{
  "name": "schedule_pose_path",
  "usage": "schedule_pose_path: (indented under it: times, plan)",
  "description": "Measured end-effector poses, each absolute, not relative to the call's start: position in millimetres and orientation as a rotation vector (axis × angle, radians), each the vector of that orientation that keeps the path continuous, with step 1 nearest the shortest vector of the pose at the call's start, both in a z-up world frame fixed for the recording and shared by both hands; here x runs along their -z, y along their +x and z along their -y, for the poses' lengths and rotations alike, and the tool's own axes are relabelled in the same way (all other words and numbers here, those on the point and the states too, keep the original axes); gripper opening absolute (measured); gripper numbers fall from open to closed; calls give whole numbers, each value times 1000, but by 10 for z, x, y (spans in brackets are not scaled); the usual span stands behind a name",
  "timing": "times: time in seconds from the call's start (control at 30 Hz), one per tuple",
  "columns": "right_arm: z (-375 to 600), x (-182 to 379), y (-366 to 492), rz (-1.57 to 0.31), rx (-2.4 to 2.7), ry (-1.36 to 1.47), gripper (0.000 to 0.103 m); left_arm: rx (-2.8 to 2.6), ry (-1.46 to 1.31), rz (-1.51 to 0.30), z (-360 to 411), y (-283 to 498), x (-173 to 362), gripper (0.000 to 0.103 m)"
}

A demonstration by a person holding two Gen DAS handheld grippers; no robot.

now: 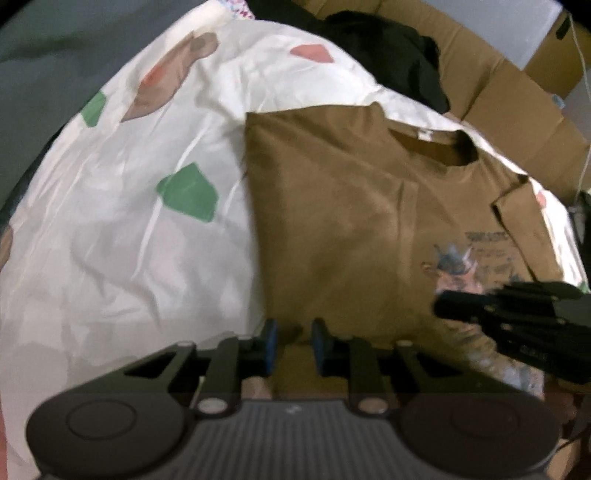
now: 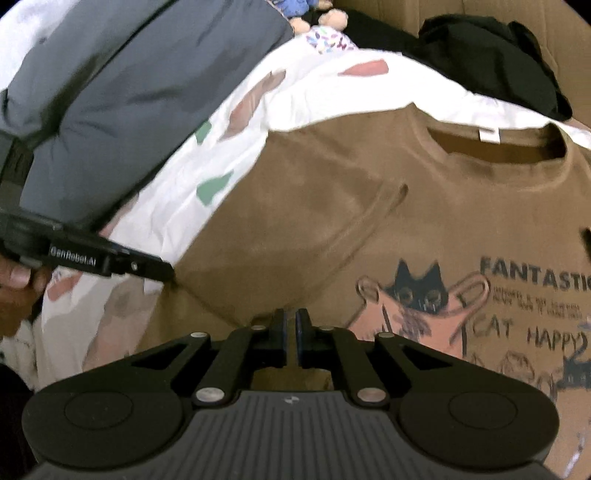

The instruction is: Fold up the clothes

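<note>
A brown T-shirt (image 1: 351,221) (image 2: 295,221) with a cat print and the word FANTASTIC lies front up on a white patterned sheet (image 1: 129,240) (image 2: 332,96), collar away from me. One sleeve is folded in over the chest. My left gripper (image 1: 293,341) is at the shirt's near edge with a bunch of brown cloth pinched between its blue pads; the right wrist view shows it (image 2: 162,271) at the shirt's left edge. My right gripper (image 2: 293,326) is shut with a thin strip of brown cloth between its pads, just below the print; it also shows in the left wrist view (image 1: 443,306).
A heap of black clothing (image 1: 388,48) (image 2: 498,55) lies beyond the collar, against a cardboard box (image 1: 517,110). A person's grey sleeve (image 2: 129,92) and hand (image 2: 14,288) hold the left gripper. A plush toy (image 2: 317,18) sits at the far end of the sheet.
</note>
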State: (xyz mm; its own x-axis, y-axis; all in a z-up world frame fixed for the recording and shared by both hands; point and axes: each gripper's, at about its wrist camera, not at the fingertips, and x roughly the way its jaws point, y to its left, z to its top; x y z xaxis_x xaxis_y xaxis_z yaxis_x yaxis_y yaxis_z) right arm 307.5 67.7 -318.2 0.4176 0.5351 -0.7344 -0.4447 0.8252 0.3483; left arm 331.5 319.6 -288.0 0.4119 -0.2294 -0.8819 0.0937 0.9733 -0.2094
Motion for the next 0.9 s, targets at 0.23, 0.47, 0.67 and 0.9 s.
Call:
schedule_pose_path:
  times: [0.23,0.47,0.67,0.9]
  plan:
    - [-962,3238,3211,-943,-688,72,6,203,-171,-1109,-3081,3360,3081,21]
    - [-1029,3414,3064,-998,-725,-17,6,135,-248,-1145,-3044,3091,3257,23]
    - [-859,3370,2928,-1020,-693,-23,6,79,-254,-1156,-3031,2922,3106,28]
    - [-404,2912,2675,-976,-645,3,15,56,-231,-1098,-3051,2725,2615,52]
